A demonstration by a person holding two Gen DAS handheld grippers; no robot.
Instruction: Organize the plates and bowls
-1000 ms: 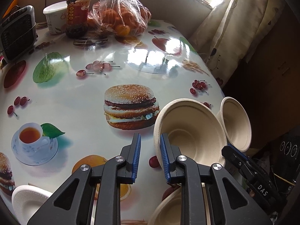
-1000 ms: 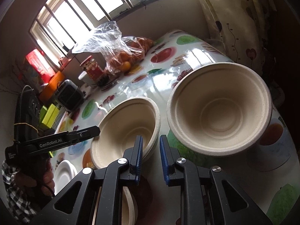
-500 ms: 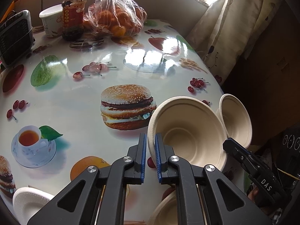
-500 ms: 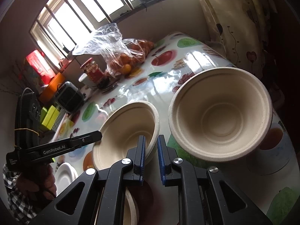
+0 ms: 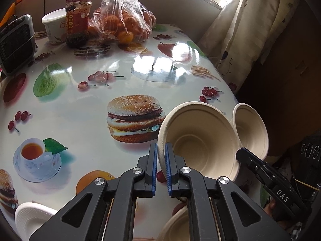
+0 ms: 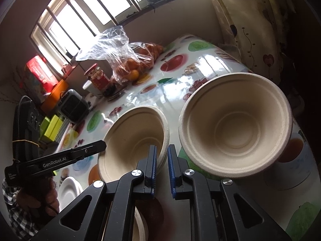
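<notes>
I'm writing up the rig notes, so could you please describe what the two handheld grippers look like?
Both the left gripper and the right gripper have black triangular-cutout frames, silver rivets and blue ribbed finger pads. The side view shows white "GenRobot.AI" lettering and a yellow rubber band, with a plaid sleeve behind.

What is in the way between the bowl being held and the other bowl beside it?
Nothing visible. Only a narrow strip of tablecloth separates the held bowl from the second bowl to its right; their rims are apart.
</notes>
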